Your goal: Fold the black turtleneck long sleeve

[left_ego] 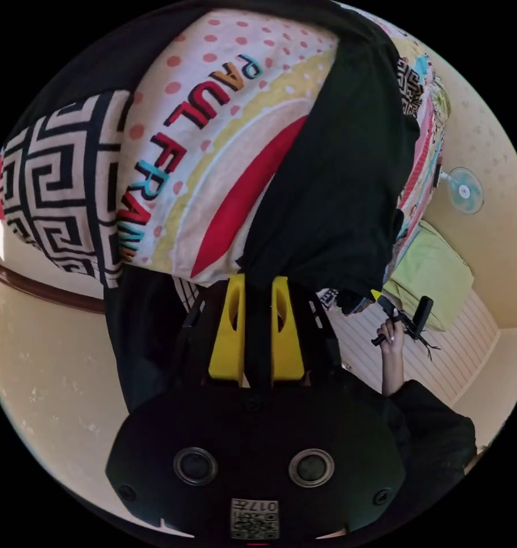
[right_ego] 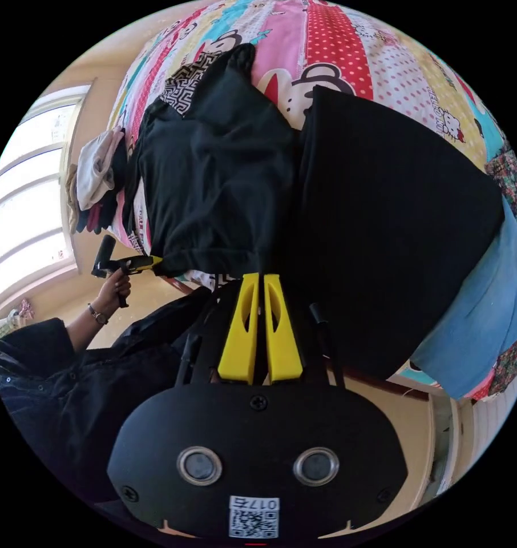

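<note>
Left gripper (left_ego: pixel 256 279) clamped on black turtleneck (left_ego: pixel 332 188), right gripper (right_ego: pixel 258 277) pinching its hem, bedspread (right_ego: pixel 350 51) beneath

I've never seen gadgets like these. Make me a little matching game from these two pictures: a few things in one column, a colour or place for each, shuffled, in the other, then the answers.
Things:
1. black turtleneck
2. fan
3. blue cloth
4. pile of clothes

Descriptions:
A. heaped on the bed's far end, by the window
B. pinched at its edge between the yellow jaws of both the left gripper and the right gripper
C. hanging over the bed's edge
D. standing by the cream wall

Pairs: 1-B, 2-D, 3-C, 4-A
</note>
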Available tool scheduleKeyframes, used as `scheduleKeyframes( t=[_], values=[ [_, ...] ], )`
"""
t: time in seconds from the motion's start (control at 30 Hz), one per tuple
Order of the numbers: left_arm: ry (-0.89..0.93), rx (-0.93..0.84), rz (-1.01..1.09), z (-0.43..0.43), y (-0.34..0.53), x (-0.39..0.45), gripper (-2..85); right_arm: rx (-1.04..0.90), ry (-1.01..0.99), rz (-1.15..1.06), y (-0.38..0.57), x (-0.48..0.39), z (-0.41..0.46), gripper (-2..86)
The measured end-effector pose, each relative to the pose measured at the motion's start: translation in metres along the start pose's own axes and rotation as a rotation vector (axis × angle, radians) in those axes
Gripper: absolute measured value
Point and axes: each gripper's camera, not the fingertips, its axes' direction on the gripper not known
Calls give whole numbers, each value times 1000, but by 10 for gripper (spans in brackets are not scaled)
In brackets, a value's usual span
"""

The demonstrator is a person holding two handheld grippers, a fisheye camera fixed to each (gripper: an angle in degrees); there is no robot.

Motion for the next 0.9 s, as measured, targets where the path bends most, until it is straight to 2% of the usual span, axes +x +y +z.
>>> scheduleKeyframes(
  t=[0.1, 0.23, 0.33, 0.4, 0.5, 0.57, 0.67, 0.73, 0.8, 0.9],
  values=[
    [-120, 43, -28, -59, 38, -4, 50, -85, -122, -51, 13, -3, -14, 22],
    [-256, 131, -138, -104, 85, -37, 48, -285, -91, -170, 27, -13, 10, 24],
    [-153, 180, -206, -118, 105, -66, 63, -280, -107, -167, 22, -12, 11, 37],
    [-137, 239, -253, -133, 121, -74, 69, -149, -50, -107, 8, -8, -12, 55],
    [-152, 229, -235, -140, 132, -71, 71, -2, 21, -85, -19, -4, -33, 69],
    [-151, 203, -204, -139, 136, -67, 71, 15, 45, -77, -40, 0, -28, 69],
    [-151, 180, -174, -138, 142, -58, 71, -162, 196, -39, -71, 11, 19, 52],
    [-127, 174, -154, -141, 146, -54, 71, -219, 220, -45, -77, 15, 35, 33],
    [-96, 194, -150, -151, 154, -50, 69, -340, 98, -97, -80, 15, 18, 18],
    [-91, 216, -129, -171, 162, -49, 64, -305, 12, -158, -63, 3, -54, 10]
  ],
)
